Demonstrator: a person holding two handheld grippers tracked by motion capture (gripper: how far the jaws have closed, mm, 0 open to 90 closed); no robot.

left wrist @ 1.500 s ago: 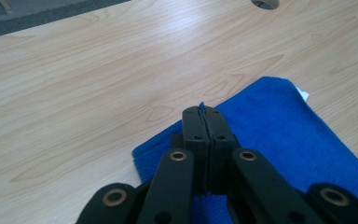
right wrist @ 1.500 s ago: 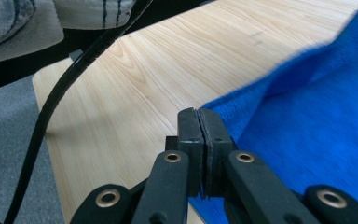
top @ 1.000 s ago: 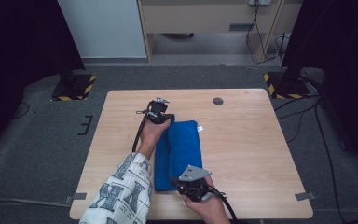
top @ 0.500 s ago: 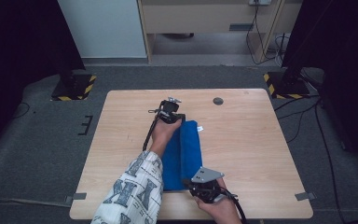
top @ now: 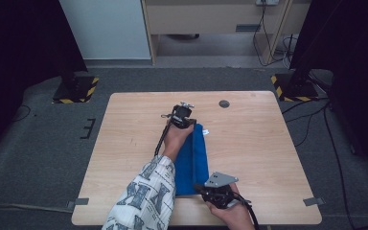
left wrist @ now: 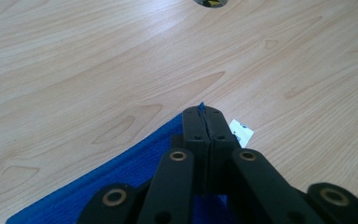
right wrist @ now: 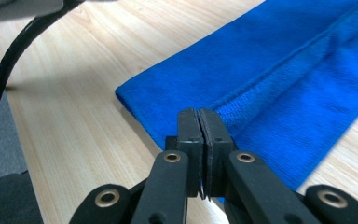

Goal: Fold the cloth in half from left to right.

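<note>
From the high view, a wooden table [top: 124, 143] stands on grey floor, and a blue towel [top: 194, 163] lies folded into a narrow strip near its middle, running from far to near. The left gripper [top: 188, 122] sits at the far end of the strip, held by a hand on a patterned sleeve [top: 143, 201] that reaches in from the near edge beside the towel's left side. The right gripper [top: 206, 189] is at the near end of the strip, close to the table's near edge, with its grey plate on top. A small white tag [top: 206, 132] sticks out at the towel's far right corner. A dark round hole [top: 224, 103] lies in the tabletop further off, to the right of the left gripper.

In the left gripper view, the left gripper [left wrist: 204, 116] has its jaws pressed together on a corner of the towel [left wrist: 116, 182]; a blue thread of cloth peeks out at the tips. The tag [left wrist: 241, 133] lies just right of the jaws on the bare wood. The hole [left wrist: 212, 3] shows at the top edge.

In the right gripper view, the right gripper [right wrist: 199, 119] has its jaws clamped together on the towel's [right wrist: 279, 79] edge, where a thick hem ridge runs away toward the upper right. The folded end of the cloth lies flat on the table [right wrist: 74, 121] to the left of the jaws. A black cable [right wrist: 2, 79] hangs down at the far left.
</note>
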